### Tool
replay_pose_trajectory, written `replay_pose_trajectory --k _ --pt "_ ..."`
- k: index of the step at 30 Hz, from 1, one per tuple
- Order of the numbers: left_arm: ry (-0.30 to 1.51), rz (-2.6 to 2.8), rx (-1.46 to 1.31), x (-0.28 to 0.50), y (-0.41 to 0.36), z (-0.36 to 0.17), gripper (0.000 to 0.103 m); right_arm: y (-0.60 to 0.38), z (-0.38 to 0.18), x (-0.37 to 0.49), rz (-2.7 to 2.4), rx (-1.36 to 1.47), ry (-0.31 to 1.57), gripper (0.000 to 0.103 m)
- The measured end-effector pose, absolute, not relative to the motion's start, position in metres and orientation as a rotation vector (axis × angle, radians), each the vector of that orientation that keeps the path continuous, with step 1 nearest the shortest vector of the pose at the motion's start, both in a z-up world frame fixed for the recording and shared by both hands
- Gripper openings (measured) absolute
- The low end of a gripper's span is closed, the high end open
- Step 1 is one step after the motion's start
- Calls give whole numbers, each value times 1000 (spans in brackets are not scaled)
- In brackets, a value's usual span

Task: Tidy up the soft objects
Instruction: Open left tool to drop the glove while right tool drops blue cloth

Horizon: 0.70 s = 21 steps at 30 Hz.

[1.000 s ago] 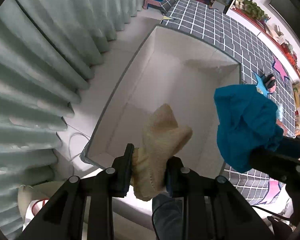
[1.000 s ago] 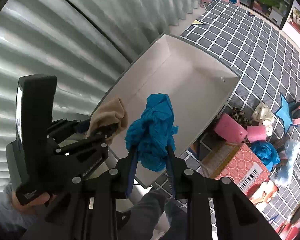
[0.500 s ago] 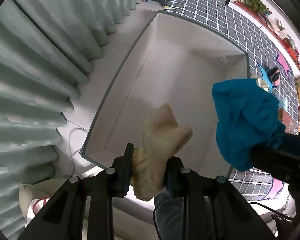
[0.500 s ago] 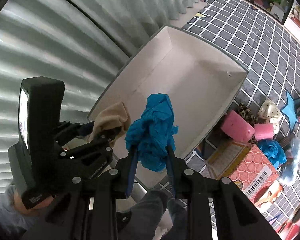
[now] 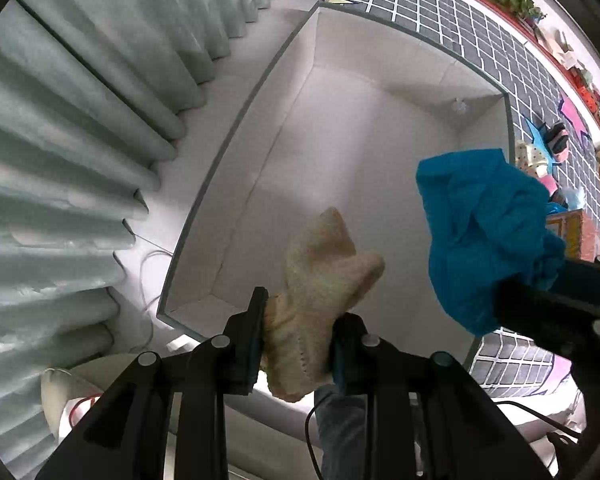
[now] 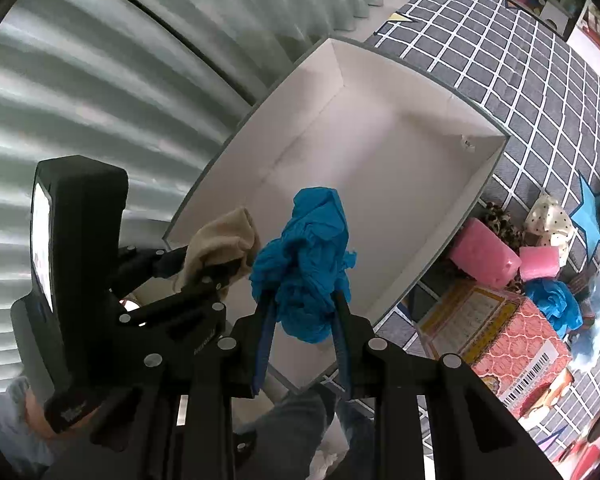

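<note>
So the left gripper [image 5: 298, 322] is clamped on a cream knitted sock [image 5: 320, 280], nubbly and floppy, toe end sticking out past the fingers, and the right gripper [image 6: 302, 312] is squeezing a crumpled blue cloth [image 6: 306, 256], thin and wrinkly. Both hang right above the near end of the white box [image 6: 404, 68], I'd guess so they can just drop in. The box is stiff-walled and bare inside. More soft stuff, like pink foam blocks [image 6: 484, 252], is piled just beside the box.

Even, bright daylight fills both fisheye views; the white box [image 5: 380, 140] interior nearly overexposes (soft shadows only). Edges curve strongly, corners vignette black, and focus stays sharp throughout.
</note>
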State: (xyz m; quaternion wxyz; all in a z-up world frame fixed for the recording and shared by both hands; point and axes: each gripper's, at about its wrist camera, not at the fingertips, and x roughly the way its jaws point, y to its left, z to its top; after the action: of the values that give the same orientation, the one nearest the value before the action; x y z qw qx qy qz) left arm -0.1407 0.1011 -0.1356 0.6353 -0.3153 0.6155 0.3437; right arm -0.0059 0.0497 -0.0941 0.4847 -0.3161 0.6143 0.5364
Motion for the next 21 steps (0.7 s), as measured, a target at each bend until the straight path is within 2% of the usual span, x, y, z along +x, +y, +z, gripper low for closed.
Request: replay_pose_trajectory --k 10,12,14,15,17,18,20,21 --pt "1410 771 -693 -135 98 -138 32 52 -104 -8 1286 -779 1515 29" --pt "1407 769 -688 -134 97 -137 37 51 -104 -7 1281 -774 1513 29" --pt "1402 772 -694 -135 97 -136 48 51 -103 -6 1281 -770 1515 30" --pt "1396 771 -700 -135 98 -135 53 51 -102 -5 1281 -767 1516 33" --pt "1386 773 -703 -137 99 -132 69 51 -100 -4 1280 -762 1512 53" --pt "1382 775 -701 -138 99 -131 72 50 -98 -4 1276 -757 1506 64" --pt "1369 780 -695 -138 99 -127 81 49 -94 -2 1276 -748 1495 66" --pt "1360 778 -695 -138 100 -124 82 49 -92 -1 1272 -747 1491 70"
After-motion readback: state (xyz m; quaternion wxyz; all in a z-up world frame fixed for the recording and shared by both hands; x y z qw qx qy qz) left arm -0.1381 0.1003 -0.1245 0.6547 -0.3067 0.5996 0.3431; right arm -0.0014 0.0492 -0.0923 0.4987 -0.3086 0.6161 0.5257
